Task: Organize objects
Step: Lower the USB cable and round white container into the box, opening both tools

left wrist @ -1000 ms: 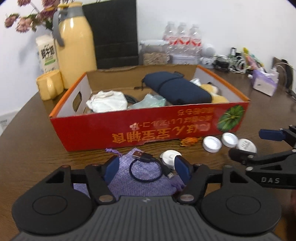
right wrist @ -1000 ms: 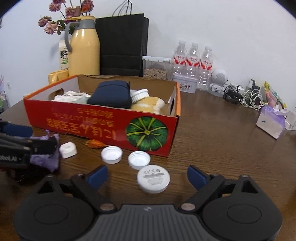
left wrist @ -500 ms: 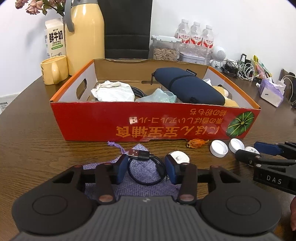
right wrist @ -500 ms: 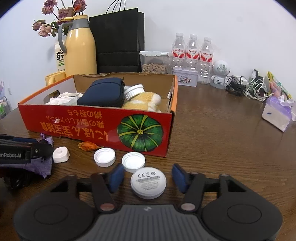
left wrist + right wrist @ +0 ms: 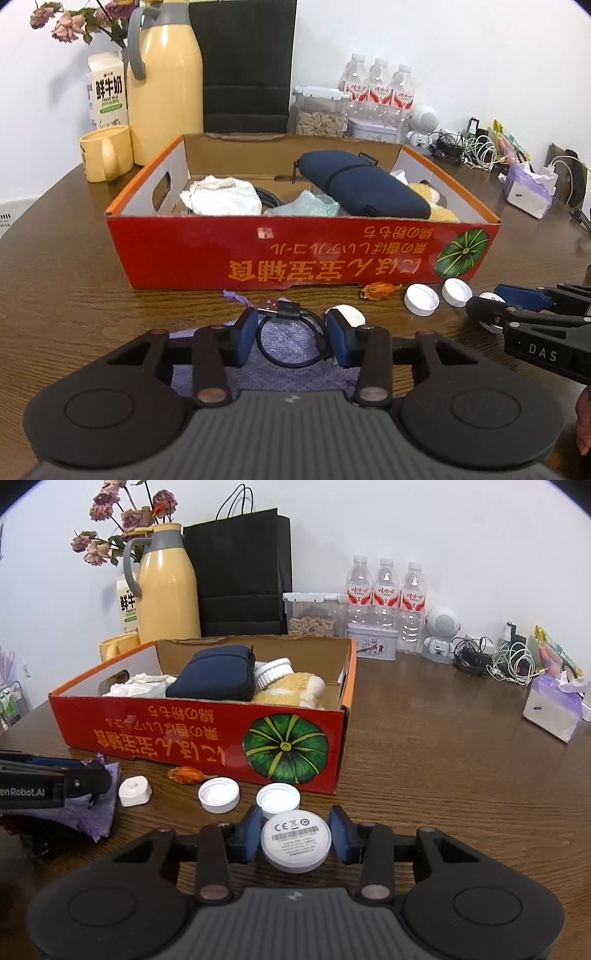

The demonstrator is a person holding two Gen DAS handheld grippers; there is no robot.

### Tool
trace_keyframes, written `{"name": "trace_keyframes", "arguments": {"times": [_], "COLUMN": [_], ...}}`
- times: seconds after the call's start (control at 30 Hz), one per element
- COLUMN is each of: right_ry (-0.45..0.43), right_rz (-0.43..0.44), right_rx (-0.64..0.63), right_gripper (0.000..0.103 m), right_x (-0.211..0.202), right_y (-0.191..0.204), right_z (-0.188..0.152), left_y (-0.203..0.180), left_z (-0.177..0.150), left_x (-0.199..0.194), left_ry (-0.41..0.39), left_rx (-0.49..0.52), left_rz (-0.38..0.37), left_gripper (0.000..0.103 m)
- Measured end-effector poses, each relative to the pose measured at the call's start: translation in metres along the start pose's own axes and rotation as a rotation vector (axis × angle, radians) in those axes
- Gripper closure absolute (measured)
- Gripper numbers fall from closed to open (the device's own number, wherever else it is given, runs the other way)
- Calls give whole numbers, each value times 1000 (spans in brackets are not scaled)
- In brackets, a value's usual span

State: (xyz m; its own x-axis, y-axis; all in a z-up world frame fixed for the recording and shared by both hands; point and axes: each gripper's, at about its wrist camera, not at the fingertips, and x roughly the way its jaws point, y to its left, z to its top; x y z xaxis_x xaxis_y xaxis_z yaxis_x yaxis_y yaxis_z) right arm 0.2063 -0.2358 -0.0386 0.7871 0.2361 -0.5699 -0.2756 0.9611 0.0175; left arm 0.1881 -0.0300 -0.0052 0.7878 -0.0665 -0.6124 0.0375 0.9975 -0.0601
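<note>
A red cardboard box point(image 5: 303, 254) point(image 5: 199, 734) holds a navy pouch point(image 5: 362, 188), white cloth and a plush toy. In front of it a coiled black USB cable point(image 5: 288, 332) lies on a purple pouch point(image 5: 288, 369). My left gripper point(image 5: 291, 334) has its blue pads against both sides of the cable coil. My right gripper point(image 5: 295, 832) has its pads against a round white device point(image 5: 295, 840) with a CE label. Two white bottle caps point(image 5: 218, 794) point(image 5: 277, 799), a white adapter point(image 5: 135, 792) and a dried orange flower point(image 5: 188, 774) lie nearby on the table.
Behind the box stand a yellow thermos point(image 5: 164, 77), milk carton point(image 5: 107, 94), yellow mug point(image 5: 106, 153), black paper bag point(image 5: 240, 576), nut container point(image 5: 321, 114) and three water bottles point(image 5: 384, 587). Tangled cables point(image 5: 495, 661) and a tissue pack point(image 5: 554, 709) lie at the right.
Both grippers have closed: the left jaws narrowed onto the cable coil, the right jaws narrowed onto the round white device. Both moved slightly toward the table.
</note>
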Motion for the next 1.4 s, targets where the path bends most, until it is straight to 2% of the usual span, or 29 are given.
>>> {"name": "trace_keyframes", "arguments": {"times": [0.27,0.4,0.73,0.97,1.13,1.4], "right_ry": [-24,-52,-171,-202,-197,-128], "right_rz": [2,10,19,-2,-37,-45], "right_rx": [-13,-26,-88,-80,-52,-7], "right_gripper": [65,65,64,65,64,65], "right_x": [-7,-14,-21,8,42,81], "right_y": [3,7,23,24,17,5], "right_z": [2,8,52,89,112,107], "left_y": [2,3,8,17,28,45], "left_z": [2,9,51,83,100,97], "left_x": [-15,-30,-46,-19,16,58], "left_ry": [-42,-89,-219,-241,-222,-157], "left_rx": [14,21,38,6,-39,-67], "left_rz": [-19,-28,-20,5,45,70], "left_gripper": [62,62,62,62,62,62]}}
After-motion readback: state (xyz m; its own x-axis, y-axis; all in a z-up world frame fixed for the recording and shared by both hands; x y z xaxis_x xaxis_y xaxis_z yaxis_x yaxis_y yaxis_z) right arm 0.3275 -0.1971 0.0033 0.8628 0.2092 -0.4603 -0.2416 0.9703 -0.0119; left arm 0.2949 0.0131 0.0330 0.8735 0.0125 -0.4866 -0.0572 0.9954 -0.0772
